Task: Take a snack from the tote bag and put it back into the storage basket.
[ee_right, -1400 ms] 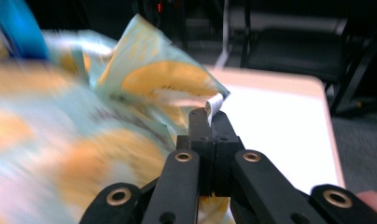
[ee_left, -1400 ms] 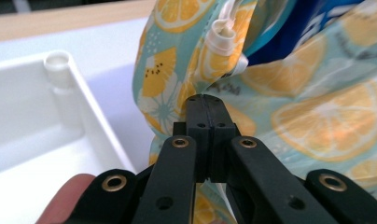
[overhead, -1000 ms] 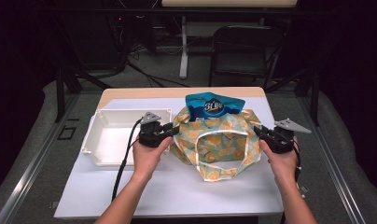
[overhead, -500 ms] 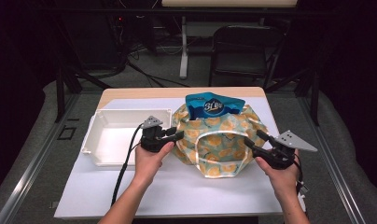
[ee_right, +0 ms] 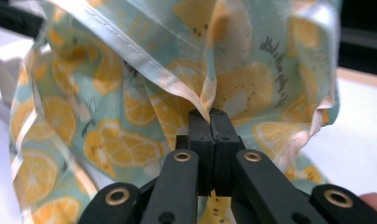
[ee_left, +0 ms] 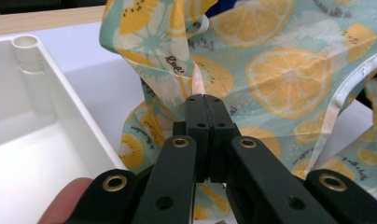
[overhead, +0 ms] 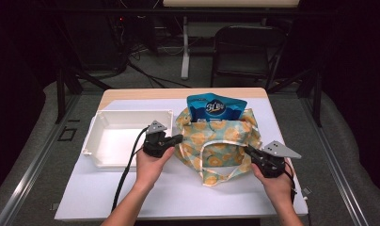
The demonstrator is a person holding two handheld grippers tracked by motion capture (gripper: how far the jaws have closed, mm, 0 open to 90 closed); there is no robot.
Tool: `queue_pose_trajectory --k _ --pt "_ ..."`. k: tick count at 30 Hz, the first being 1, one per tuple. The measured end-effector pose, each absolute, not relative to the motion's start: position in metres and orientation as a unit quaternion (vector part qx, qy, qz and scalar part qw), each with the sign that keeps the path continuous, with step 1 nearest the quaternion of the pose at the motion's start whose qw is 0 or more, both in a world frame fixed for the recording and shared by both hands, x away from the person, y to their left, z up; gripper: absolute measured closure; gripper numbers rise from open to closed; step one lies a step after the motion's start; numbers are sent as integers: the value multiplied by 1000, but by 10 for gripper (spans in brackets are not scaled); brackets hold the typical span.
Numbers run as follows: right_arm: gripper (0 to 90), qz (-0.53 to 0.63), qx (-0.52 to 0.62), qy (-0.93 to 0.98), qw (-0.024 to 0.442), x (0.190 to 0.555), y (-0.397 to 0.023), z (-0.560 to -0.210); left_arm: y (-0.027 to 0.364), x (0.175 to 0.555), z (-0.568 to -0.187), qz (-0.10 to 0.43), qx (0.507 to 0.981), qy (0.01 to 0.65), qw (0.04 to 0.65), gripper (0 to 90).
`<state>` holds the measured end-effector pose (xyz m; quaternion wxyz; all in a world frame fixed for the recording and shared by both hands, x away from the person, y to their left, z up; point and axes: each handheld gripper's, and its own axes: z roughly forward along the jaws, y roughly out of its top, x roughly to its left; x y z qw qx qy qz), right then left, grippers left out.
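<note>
Both forearms come in from the near edge of the table, palms turned inward, each hand wrapped around the body of its tool.

The left gripper (overhead: 178,139) sits level and points to the person's right, into the left flank of the lemon-print bag (overhead: 221,141). Its grey plate faces up and its cable trails back along the forearm toward the table edge. In the left gripper view its tongs (ee_left: 204,100) have just been closing and now stand pressed together, with a thin fold of the bag's fabric (ee_left: 280,70) pinched at the tips. A fingertip of the holding hand shows at the lower left of that view.

The right gripper (overhead: 250,151) is angled up and to the person's left, its tips at the bag's right lower edge. The right hand (overhead: 275,181) sits lower and nearer the table edge than the left hand (overhead: 150,162). In the right gripper view its tongs (ee_right: 210,116) have likewise just been closing and are now clamped on a pleat of the bag's seamed rim, which rises straight out from between them.

The bag lies on the white table cover (overhead: 169,193), right of centre, slumped and open at the top between the two tools. A blue snack packet (overhead: 215,107) stands upright in its mouth at the far side. One looped handle (overhead: 216,176) hangs toward the person.

A white plastic bin (overhead: 113,141) rests to the left of the bag, just beside the left gripper; whether the two touch cannot be told.
</note>
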<state>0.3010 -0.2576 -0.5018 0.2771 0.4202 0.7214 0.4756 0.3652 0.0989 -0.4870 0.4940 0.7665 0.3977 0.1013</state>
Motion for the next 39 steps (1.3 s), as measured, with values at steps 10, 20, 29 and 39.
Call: queue_pose_trajectory --k 10,20,29,39 --pt "893 473 428 719 275 305 -258 -510 95 350 -479 118 740 399 528 556" --pt "884 483 428 713 275 305 -260 -508 75 344 -490 134 765 400 487 496" --pt "883 485 426 713 275 307 -257 -509 79 347 -496 135 785 398 455 900" --pt "884 484 433 712 268 310 -260 -514 78 342 -517 127 796 407 429 900"
